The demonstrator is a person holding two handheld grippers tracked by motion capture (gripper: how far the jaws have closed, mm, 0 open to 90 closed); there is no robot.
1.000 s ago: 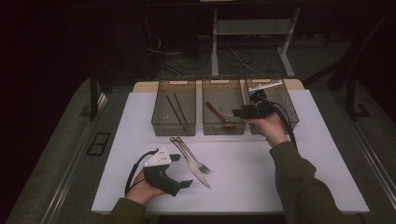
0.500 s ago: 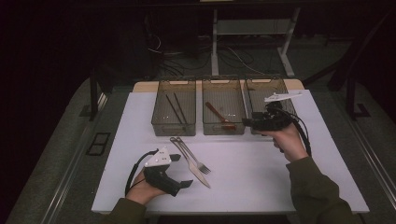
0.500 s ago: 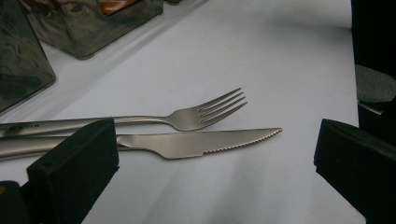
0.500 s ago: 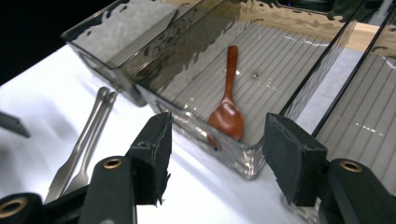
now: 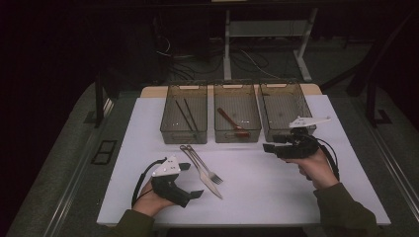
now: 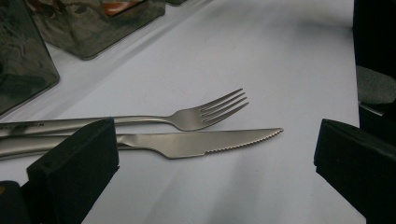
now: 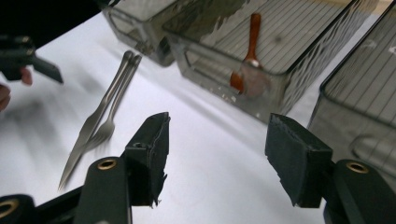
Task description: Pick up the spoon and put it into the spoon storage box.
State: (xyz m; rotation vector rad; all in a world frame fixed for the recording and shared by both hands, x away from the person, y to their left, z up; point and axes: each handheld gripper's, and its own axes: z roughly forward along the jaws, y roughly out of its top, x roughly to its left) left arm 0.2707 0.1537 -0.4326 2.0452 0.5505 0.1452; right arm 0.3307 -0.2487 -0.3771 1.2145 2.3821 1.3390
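- The left gripper [image 5: 190, 180] rests low on the white table [image 5: 276, 197], near its front edge. Its jaws are wide open and hold nothing.
- In the left gripper view the knife [image 6: 205, 142] and the fork [image 6: 196, 115] lie flat on the table just ahead of the jaws, side by side and nearly parallel, the knife closer to the gripper. I cannot tell if they touch each other.
- The right gripper [image 5: 269, 147] is just in front of the right bin [image 5: 284, 106] and points toward the cutlery. Its jaws have just been opening; they are apart with nothing between them.
- In the right gripper view the fork and knife are blurred, well apart from its jaws.
- Three clear bins stand in a row at the far side. The middle bin [image 5: 236, 129] holds a brown spoon [image 5: 232, 122], and the left bin [image 5: 170, 111] holds dark chopsticks [image 5: 185, 114].
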